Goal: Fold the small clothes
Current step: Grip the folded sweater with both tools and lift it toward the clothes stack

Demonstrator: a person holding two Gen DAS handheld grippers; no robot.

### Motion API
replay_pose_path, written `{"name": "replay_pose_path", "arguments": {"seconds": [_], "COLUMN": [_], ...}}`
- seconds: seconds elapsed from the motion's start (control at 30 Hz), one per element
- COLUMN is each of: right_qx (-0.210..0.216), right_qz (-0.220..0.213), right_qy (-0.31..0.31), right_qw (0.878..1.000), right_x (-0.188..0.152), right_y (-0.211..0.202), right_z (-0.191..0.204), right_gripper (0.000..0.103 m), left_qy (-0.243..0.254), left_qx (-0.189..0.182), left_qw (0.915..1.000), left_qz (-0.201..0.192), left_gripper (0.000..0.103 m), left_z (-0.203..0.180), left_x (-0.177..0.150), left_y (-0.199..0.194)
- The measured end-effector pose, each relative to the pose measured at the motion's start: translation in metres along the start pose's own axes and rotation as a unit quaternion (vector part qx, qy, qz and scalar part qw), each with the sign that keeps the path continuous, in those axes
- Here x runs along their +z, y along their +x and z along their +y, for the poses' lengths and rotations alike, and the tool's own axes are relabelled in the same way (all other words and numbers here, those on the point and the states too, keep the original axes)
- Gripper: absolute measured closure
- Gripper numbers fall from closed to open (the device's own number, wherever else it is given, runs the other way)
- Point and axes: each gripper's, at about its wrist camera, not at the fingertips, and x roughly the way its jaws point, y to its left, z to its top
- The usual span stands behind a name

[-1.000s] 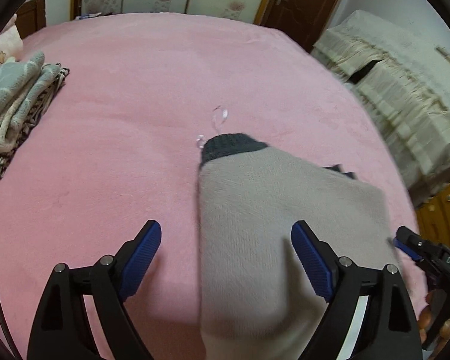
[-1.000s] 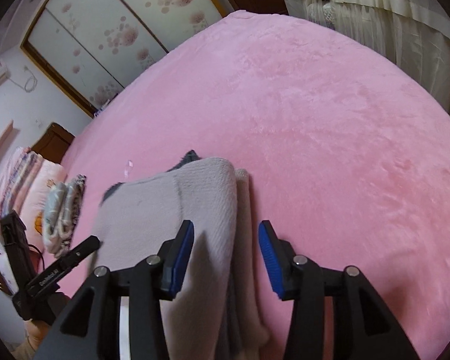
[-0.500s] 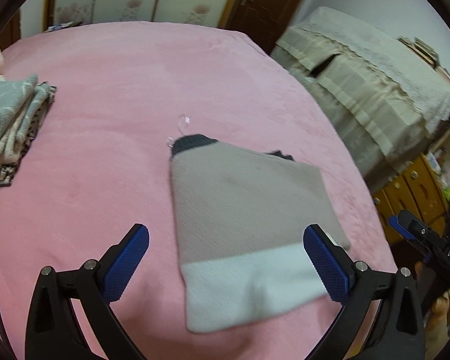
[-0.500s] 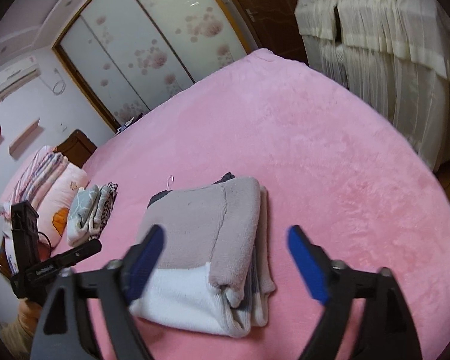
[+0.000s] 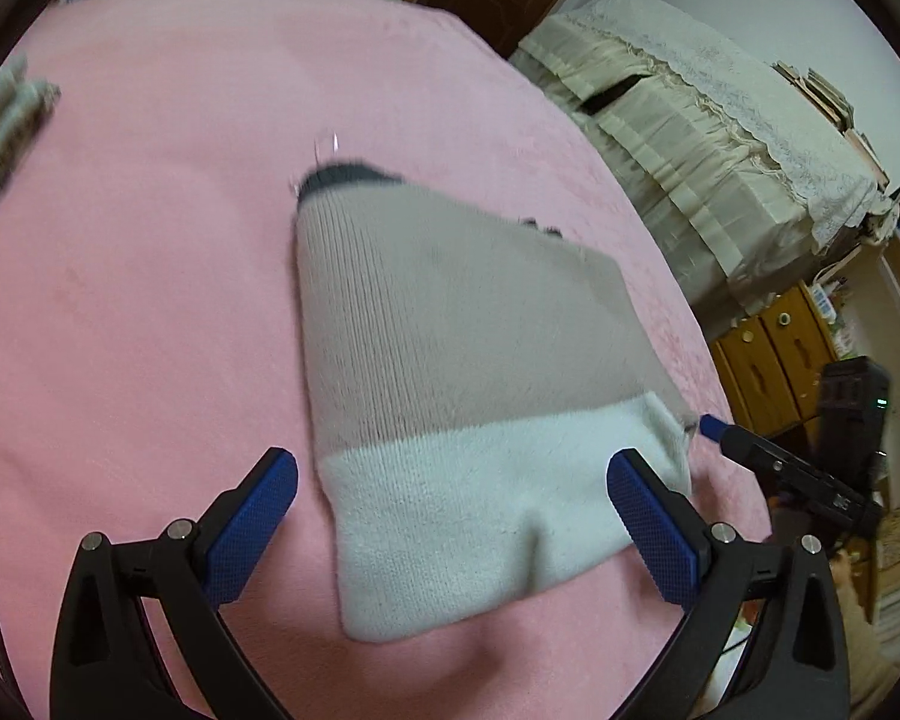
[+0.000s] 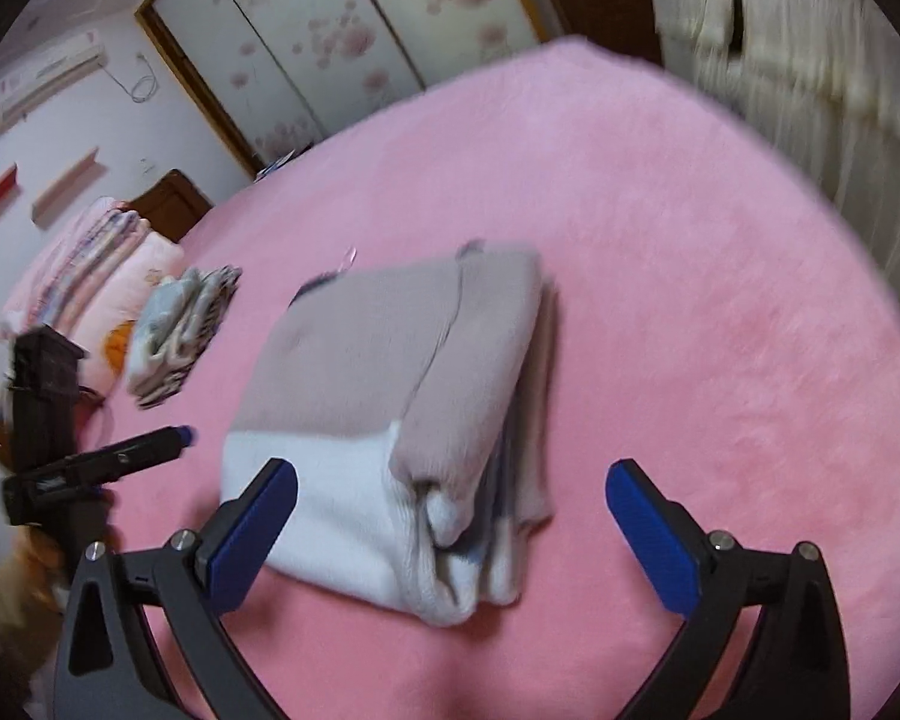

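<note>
The folded sweater (image 5: 450, 360) lies flat on the pink bedspread (image 5: 138, 300) — taupe over most of its body, white at the near hem, with a dark collar at the far end. In the right wrist view the sweater (image 6: 390, 372) shows as a thick stack of layers, folded edges facing the camera.

Left gripper (image 5: 450, 522): released, jaws spread to full width after just opening. The white hem lies between the 2 blue pads, touching neither.

Right gripper (image 6: 450, 528): released, jaws likewise just opened to full width. The near corner of the stack lies between its pads, clear of both.

Each view also shows the other gripper's tip beside the sweater.

A second folded garment (image 6: 180, 330) — grey-green with a dark patterned layer — rests on the bedspread (image 6: 690, 300) well apart from the sweater, near stacked pillows (image 6: 90, 276).
</note>
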Motion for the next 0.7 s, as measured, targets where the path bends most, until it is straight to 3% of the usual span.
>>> {"name": "replay_pose_path", "arguments": {"seconds": [0.1,0.27,0.4,0.57,0.63,0.67,0.7], "right_qx": [0.037,0.079,0.108,0.136,0.148,0.154,0.151], "right_qz": [0.030,0.070,0.070,0.084,0.090,0.095,0.097], "right_qy": [0.031,0.082,0.076,0.050,0.036,0.030,0.029], "right_qw": [0.998,0.991,0.989,0.986,0.984,0.983,0.983], "right_x": [0.001,0.007,0.016,0.024,0.027,0.027,0.027], "right_y": [0.022,0.061,0.079,0.098,0.105,0.108,0.111], "right_z": [-0.019,-0.049,-0.051,-0.039,-0.030,-0.026,-0.025], "right_gripper": [0.000,0.000,0.000,0.000,0.006,0.016,0.019], "left_qy": [-0.022,-0.069,-0.096,-0.088,-0.088,-0.088,-0.086], "left_qx": [-0.028,-0.069,-0.097,-0.114,-0.117,-0.116,-0.116], "left_qw": [0.9989,0.9942,0.9901,0.9892,0.9889,0.9891,0.9893], "left_qz": [0.030,0.046,0.033,0.030,0.026,0.024,0.023], "left_gripper": [0.001,0.001,0.001,0.000,0.000,0.000,0.000], "left_z": [0.013,0.036,0.049,0.048,0.048,0.047,0.045], "left_x": [0.000,0.004,0.008,0.015,0.016,0.016,0.015], "left_y": [0.023,0.055,0.075,0.090,0.089,0.090,0.090]}}
